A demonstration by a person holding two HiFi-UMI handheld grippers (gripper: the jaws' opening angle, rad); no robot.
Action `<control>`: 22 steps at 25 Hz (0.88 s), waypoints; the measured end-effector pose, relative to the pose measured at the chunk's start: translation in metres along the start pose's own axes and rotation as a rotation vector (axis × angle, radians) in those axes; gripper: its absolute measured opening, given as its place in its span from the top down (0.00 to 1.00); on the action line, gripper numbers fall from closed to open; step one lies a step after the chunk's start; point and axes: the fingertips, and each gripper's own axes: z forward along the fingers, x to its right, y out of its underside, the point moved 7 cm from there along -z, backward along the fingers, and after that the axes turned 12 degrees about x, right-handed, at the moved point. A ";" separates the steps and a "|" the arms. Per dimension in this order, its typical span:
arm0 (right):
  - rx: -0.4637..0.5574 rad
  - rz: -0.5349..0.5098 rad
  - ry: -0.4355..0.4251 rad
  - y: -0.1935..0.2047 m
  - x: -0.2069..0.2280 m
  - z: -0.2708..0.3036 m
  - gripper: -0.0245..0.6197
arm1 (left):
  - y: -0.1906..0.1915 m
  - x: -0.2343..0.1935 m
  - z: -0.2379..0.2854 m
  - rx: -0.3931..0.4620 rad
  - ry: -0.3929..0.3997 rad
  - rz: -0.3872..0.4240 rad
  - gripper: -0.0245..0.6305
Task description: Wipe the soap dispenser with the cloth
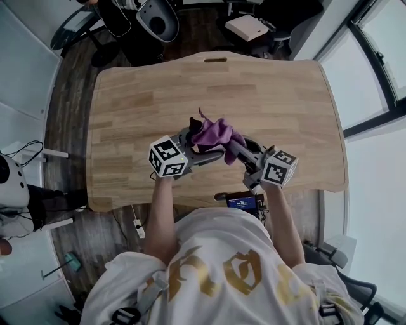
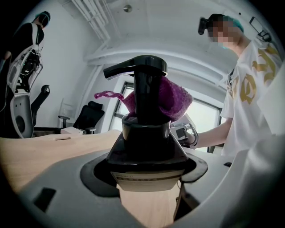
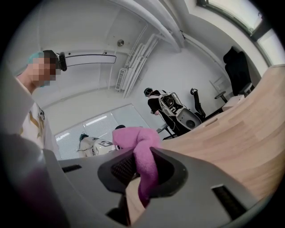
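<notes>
A black soap dispenser (image 2: 144, 133) with a pump head stands between the jaws of my left gripper (image 2: 149, 171), which is shut on its lower body. In the head view the left gripper (image 1: 190, 141) holds it over the middle of the wooden table (image 1: 285, 95), and only a dark bit of the dispenser (image 1: 194, 124) shows. A purple cloth (image 1: 217, 133) is draped over the dispenser's top and far side. My right gripper (image 1: 232, 148) comes in from the right, shut on the cloth (image 3: 144, 164), a fold of which is pinched between its pads. The cloth (image 2: 174, 100) bulges behind the pump.
A small device with a blue screen (image 1: 242, 202) sits at the table's near edge below the right gripper. A power strip (image 1: 138, 227) lies on the floor on the left. Office chairs (image 1: 157, 19) and a white box (image 1: 247, 26) stand beyond the far edge.
</notes>
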 end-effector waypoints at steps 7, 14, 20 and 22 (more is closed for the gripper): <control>-0.016 0.032 -0.060 -0.001 0.000 -0.011 0.86 | 0.000 -0.005 0.006 0.007 -0.032 -0.012 0.45; -0.006 0.069 -0.097 -0.002 0.000 -0.014 0.86 | -0.002 -0.007 0.008 0.036 -0.023 -0.035 0.45; 0.085 0.074 -0.023 -0.014 0.015 -0.013 0.86 | -0.010 0.001 0.023 0.073 0.086 -0.084 0.45; 0.121 0.061 0.002 -0.021 0.016 -0.014 0.86 | -0.012 0.004 0.030 0.089 0.117 -0.093 0.45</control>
